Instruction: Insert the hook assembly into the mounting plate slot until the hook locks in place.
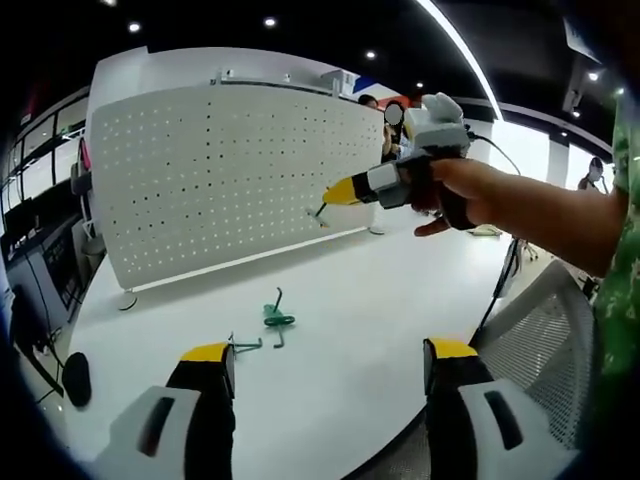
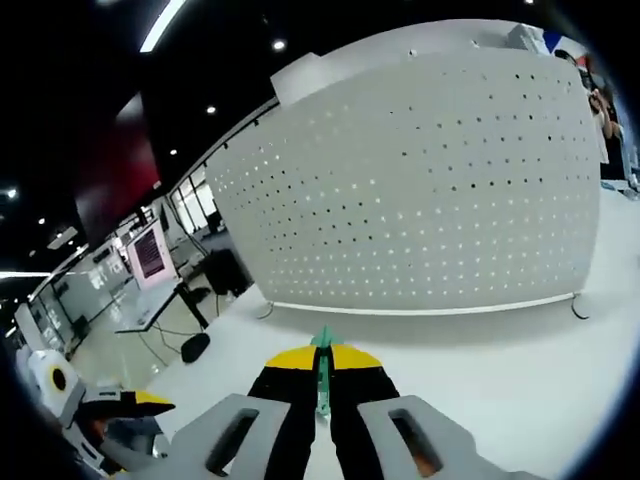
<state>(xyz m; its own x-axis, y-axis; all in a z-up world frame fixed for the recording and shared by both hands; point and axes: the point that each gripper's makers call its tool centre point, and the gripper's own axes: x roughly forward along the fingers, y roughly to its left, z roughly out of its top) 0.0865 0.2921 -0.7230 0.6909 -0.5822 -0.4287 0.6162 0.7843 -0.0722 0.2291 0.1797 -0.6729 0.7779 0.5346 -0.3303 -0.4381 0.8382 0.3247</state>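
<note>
Right gripper (image 2: 322, 372): jaws closed together on a green hook (image 2: 323, 370), whose tip juts just past the yellow jaw tips. In the left gripper view this same gripper (image 1: 340, 192) is held in a person's hand (image 1: 465, 195) above the table, the hook's (image 1: 320, 210) end just short of the perforated mounting plate (image 1: 230, 170); contact cannot be confirmed.

Left gripper (image 1: 328, 365): jaws spread wide, grasping nothing, low over the white table (image 1: 380, 300). It also appears at the lower left of the right gripper view (image 2: 110, 410).

Two more green hooks (image 1: 262, 328) lie flat on the table between the left gripper and the plate, clear of both.

The plate stands upright on small feet along the table's far side, with an open white surface in front of it. In the left gripper view the table's near edge curves away at lower right beside a mesh chair back (image 1: 535, 335).
</note>
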